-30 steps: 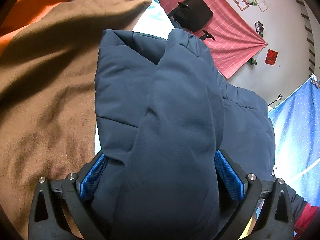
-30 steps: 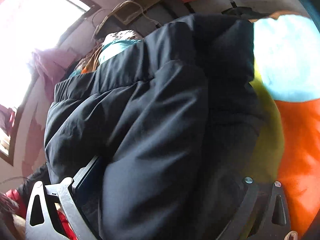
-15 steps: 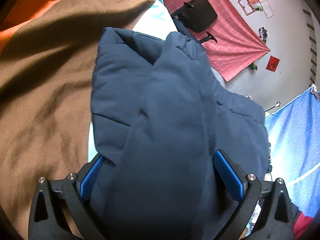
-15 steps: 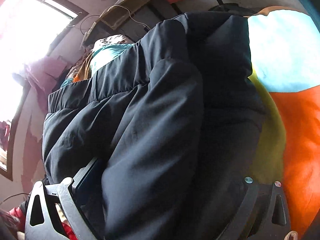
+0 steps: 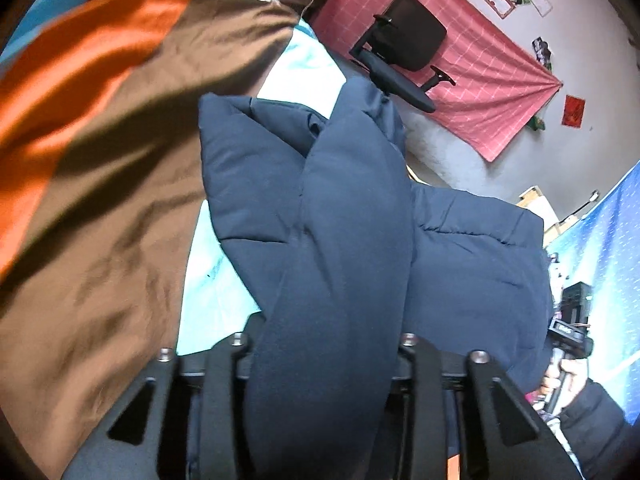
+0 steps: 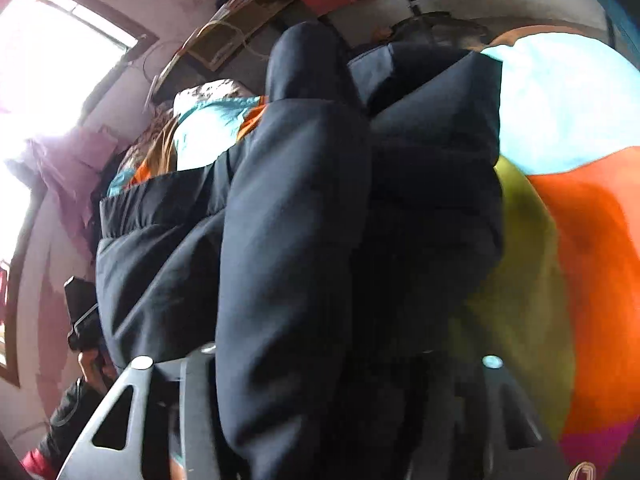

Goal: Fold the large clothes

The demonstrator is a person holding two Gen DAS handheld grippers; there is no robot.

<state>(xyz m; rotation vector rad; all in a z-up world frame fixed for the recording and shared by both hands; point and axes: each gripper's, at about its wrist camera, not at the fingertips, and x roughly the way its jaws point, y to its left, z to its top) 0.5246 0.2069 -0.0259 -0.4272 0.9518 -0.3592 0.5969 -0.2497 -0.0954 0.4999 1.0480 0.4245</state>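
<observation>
A puffy navy jacket lies folded on a bed with a brown, orange and pale blue cover. My left gripper is shut on a thick fold of the jacket; the fabric bulges between the jaws and hides the pads. In the right wrist view the same jacket looks almost black. My right gripper is shut on another bunched fold of it, fabric covering the fingertips. Both hold the jacket's near edge raised off the bed.
A black office chair stands past the bed's far end before a pink cloth on the wall. A blue curtain hangs at right. The other hand and gripper show at lower right. A bright window is at left.
Both grippers have closed from wide open onto folds of the jacket and lifted them. The cameras have tilted up, showing more of the room.
</observation>
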